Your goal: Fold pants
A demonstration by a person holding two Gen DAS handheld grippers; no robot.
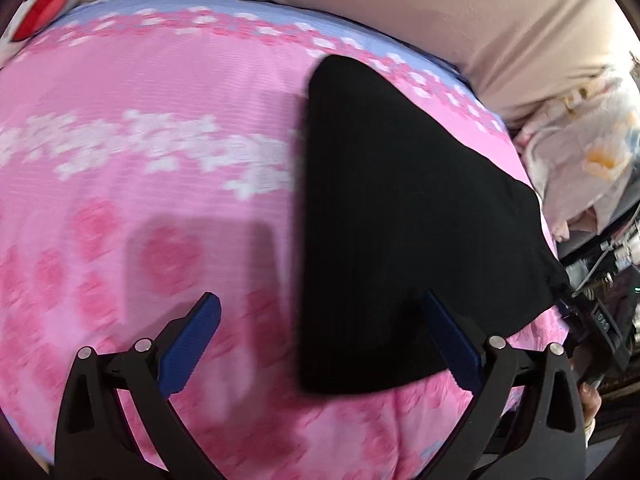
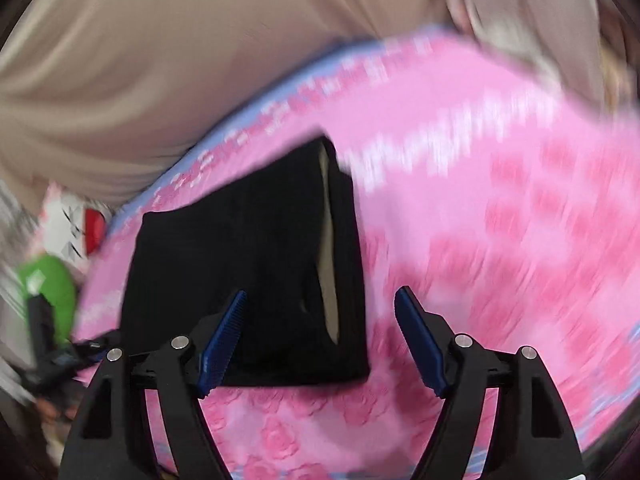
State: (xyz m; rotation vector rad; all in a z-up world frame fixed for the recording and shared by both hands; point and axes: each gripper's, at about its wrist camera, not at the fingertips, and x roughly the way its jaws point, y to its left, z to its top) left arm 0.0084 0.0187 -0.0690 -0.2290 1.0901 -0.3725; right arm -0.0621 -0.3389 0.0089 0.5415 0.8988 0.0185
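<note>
The black pants lie folded into a compact stack on the pink floral bedspread. In the left wrist view they sit to the right of centre. My left gripper is open and empty above the bedspread, its right finger over the near edge of the pants. In the right wrist view the pants show a light inner lining at the folded edge. My right gripper is open and empty, hovering over the near right corner of the pants.
A beige cushion or headboard runs along the far side of the bed. A white and red plush and a green object lie at the bed's edge. Floral fabric and cables lie beside the bed.
</note>
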